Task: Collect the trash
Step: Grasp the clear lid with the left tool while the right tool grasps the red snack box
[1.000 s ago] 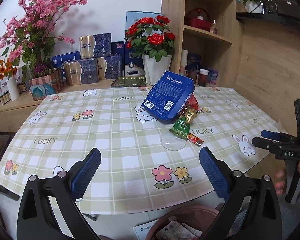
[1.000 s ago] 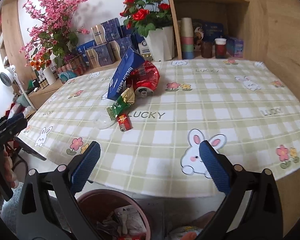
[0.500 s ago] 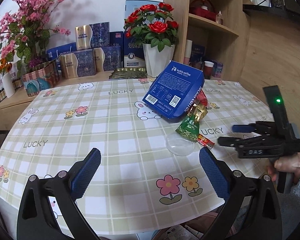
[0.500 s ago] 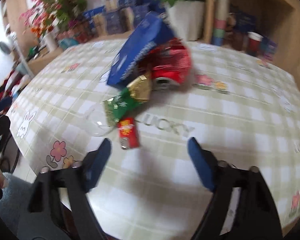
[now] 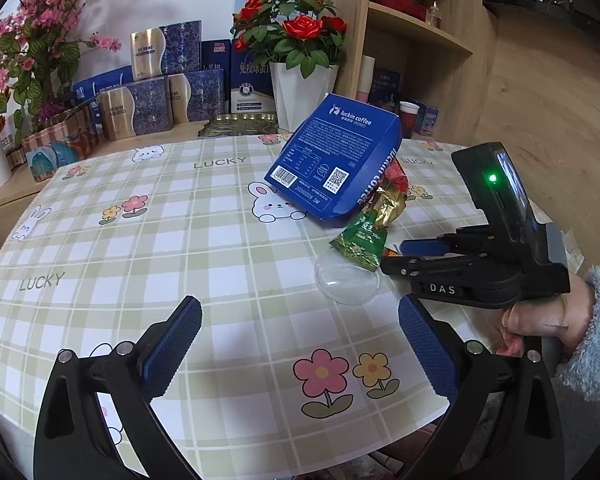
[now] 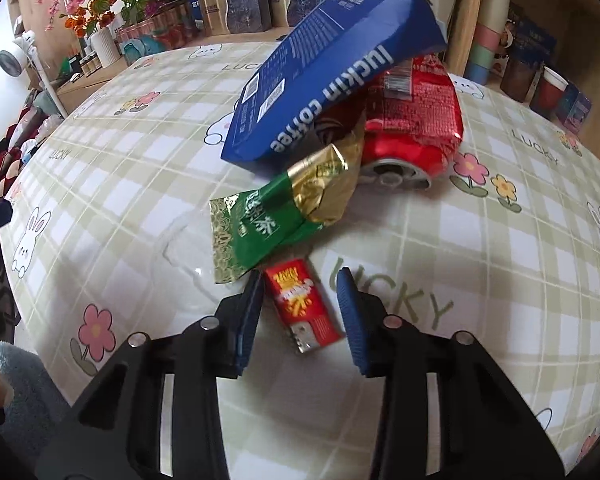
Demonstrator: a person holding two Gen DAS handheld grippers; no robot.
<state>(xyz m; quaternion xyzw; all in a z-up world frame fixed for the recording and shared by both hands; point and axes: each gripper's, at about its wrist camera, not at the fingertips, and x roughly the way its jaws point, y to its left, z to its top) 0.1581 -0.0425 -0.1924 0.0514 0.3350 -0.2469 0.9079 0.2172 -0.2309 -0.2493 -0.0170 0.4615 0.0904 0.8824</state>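
Item in hand: small red snack packet [image 6: 305,304], lying flat on the checked tablecloth [image 6: 500,240] at the near end of the trash pile; we are bracketing it with the right gripper [image 6: 300,300], whose jaws have just been closing and are standing partly open, the left pad nearly against the packet's edge, the right pad not yet touching, so nothing is gripped so far. Neighbouring lots: green and gold tea sachet [image 6: 276,216] overlapping a clear plastic lid [image 5: 346,280], blue coffee box [image 6: 332,68] leaning on a crushed red can [image 6: 416,120]. Handling note: we are judging the packet thin and slippery, so we are keeping the pads low against the cloth and clear of the sachet corner while squeezing. The left gripper [image 5: 300,344] is hanging wide open and empty over the near table edge
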